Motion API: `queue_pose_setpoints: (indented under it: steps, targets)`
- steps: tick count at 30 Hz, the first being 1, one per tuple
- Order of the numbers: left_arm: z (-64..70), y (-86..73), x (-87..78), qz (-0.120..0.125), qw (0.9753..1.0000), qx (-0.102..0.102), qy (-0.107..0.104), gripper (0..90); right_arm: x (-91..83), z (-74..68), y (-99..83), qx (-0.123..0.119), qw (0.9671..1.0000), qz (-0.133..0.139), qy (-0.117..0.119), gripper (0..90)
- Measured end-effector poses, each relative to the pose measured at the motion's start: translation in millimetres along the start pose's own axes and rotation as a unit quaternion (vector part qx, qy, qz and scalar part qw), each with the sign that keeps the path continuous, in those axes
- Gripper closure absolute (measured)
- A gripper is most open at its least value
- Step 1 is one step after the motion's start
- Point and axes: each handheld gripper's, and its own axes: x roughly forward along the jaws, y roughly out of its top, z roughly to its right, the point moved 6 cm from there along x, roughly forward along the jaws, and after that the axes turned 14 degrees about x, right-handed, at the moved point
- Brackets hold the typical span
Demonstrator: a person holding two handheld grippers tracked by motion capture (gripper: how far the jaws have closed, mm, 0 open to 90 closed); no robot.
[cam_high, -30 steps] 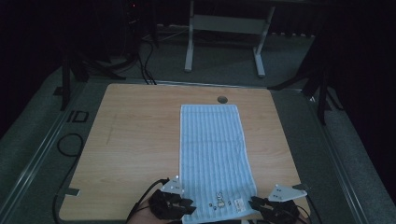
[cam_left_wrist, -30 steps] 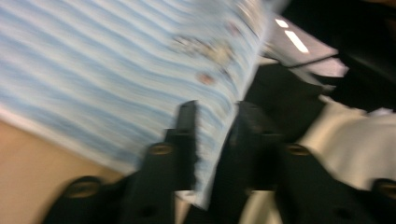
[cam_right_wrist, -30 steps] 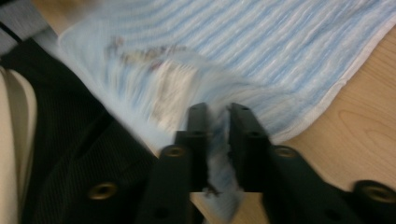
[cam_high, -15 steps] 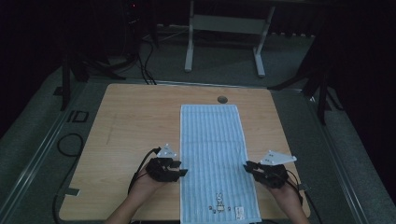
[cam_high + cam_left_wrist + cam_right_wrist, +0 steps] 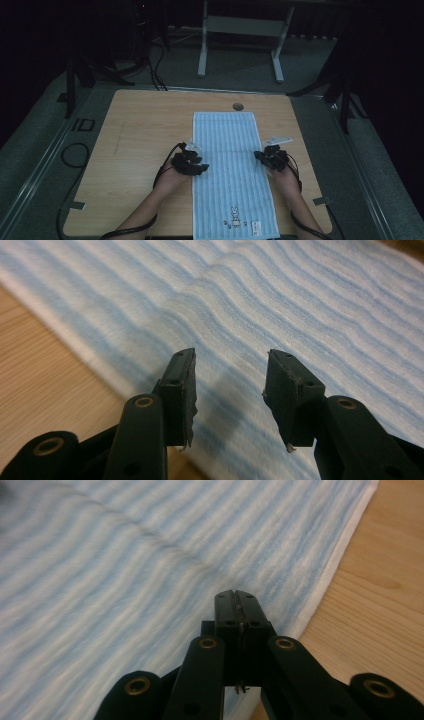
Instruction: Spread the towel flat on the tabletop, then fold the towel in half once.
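Blue-and-white striped towel (image 5: 231,170) lies flat and lengthwise on the wooden tabletop (image 5: 135,140), its near end, marked with a small rabbit motif (image 5: 233,218), reaching the near table edge. I hold the left tool (image 5: 192,161) at the towel's left long edge and the right tool (image 5: 266,156) at its right long edge, both roughly at mid-length. In the left gripper view the left tool (image 5: 229,377) stands wide, jaws well apart, hovering over the striped cloth (image 5: 280,305) just inside its white border, with nothing between them. In the right gripper view the right tool (image 5: 235,596) is closed, jaws pressed together; I see no cloth caught between them, and the towel's edge (image 5: 345,555) runs just beside it. A shallow crease crosses the cloth in both gripper views. I judge the work, most likely a fold across the middle, to be at its start: the towel is spread and both tools are placed, but neither edge is gripped or lifted. Left to do: pinch both edges, then fold. A small dark round insert (image 5: 238,106) sits beyond the far end.
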Motion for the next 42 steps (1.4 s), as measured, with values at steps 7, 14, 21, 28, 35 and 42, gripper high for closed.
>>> queue_pose_setpoints:
  steps: [7, 14, 21, 28, 35, 42]
  targets:
    - [0.1, -6.2, 7.7, -0.009, 0.9999, 0.004, -0.005, 52.6, 6.5, -0.5, -11.4, 0.01, 0.9999, -0.005, -0.002, 81.3]
    - [-2.9, -12.2, 3.0, -0.003, 0.9999, 0.007, -0.011, 50.3, -1.8, -10.6, -25.7, 0.003, 0.9999, 0.001, 0.014, 72.7]
    - [4.0, -18.8, -3.9, -0.006, 0.9997, 0.014, -0.02, 48.7, -6.9, -19.4, -32.7, -0.013, 0.9998, -0.003, 0.017, 70.4]
    - [-2.5, -16.3, -13.1, 0.011, 0.9998, -0.014, -0.008, 47.4, -17.8, -11.3, -17.9, -0.011, 0.9998, 0.014, 0.012, 67.3]
    - [-27.6, -13.3, -18.3, 0.014, 0.9987, -0.045, 0.02, 47.3, -20.6, 3.9, 2.7, 0.004, 0.9999, 0.016, -0.001, 61.7]
    - [-60.4, -5.2, -16.5, 0.017, 0.995, -0.084, 0.052, 47.2, -5.5, 22.7, 18.7, 0.038, 0.999, 0.008, -0.022, 54.6]
